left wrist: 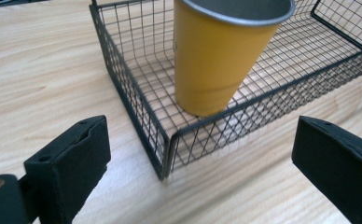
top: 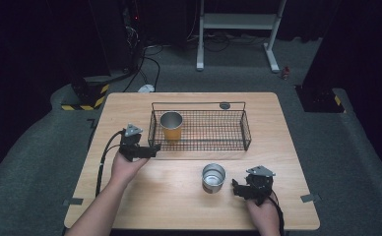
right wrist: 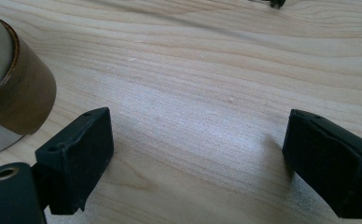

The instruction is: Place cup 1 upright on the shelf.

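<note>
My left gripper [top: 152, 150], jaws apart and empty, faces the basket [left wrist: 137, 107] corner ahead; the yellow cup [left wrist: 221, 56] sits beyond it, so I might snag wire; right gripper [top: 236, 188] gapes idle

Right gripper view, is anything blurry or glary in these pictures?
Right gripper view: a pale sheen on the table, steel cup soft at the edge. Left gripper view: yellow cup and wire basket sharp. High view: table lit, surroundings dark.
</note>
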### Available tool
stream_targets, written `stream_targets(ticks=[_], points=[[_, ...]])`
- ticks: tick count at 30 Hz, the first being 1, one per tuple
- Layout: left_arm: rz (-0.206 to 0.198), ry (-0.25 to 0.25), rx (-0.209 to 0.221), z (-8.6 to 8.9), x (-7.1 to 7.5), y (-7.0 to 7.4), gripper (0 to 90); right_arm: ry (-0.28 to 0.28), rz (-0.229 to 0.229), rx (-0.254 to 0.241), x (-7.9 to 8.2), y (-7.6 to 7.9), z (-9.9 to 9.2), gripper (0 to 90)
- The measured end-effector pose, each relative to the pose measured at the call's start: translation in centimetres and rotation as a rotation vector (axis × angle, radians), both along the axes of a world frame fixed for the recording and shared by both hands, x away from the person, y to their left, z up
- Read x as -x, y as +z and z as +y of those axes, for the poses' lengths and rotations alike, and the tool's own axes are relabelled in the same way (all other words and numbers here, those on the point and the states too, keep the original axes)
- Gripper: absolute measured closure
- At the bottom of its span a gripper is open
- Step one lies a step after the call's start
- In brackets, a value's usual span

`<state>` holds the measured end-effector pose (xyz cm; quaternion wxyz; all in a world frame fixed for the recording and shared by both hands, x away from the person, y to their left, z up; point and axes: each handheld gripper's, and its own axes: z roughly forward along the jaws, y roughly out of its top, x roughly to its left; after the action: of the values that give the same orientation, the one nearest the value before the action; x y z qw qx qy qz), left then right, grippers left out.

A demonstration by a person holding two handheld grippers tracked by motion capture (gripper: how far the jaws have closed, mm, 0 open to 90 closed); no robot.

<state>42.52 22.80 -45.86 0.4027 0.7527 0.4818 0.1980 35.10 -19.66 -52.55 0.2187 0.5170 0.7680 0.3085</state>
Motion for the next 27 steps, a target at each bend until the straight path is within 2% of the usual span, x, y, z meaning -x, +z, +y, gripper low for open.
stream_targets(ticks=[5,13,18,27], points=[[-0.008,-0.011,-0.013,1.2,1.3,-0.4,5.2,0.002,-0.001,0.001,0.0,0.0,0.0,8.7],[0.005,-0.013,-0.005,2.8,3.2,-1.3,5.8,0.001,0.0,0.0,0.0,0.0,0.0,8.7],[0.003,-0.014,-0.012,3.3,4.1,-1.8,5.9,0.001,0.0,0.0,0.0,0.0,0.0,8.7],[0.026,-0.038,-0.012,3.8,6.3,-3.1,6.1,0.001,0.0,0.0,0.0,0.0,0.0,8.7]])
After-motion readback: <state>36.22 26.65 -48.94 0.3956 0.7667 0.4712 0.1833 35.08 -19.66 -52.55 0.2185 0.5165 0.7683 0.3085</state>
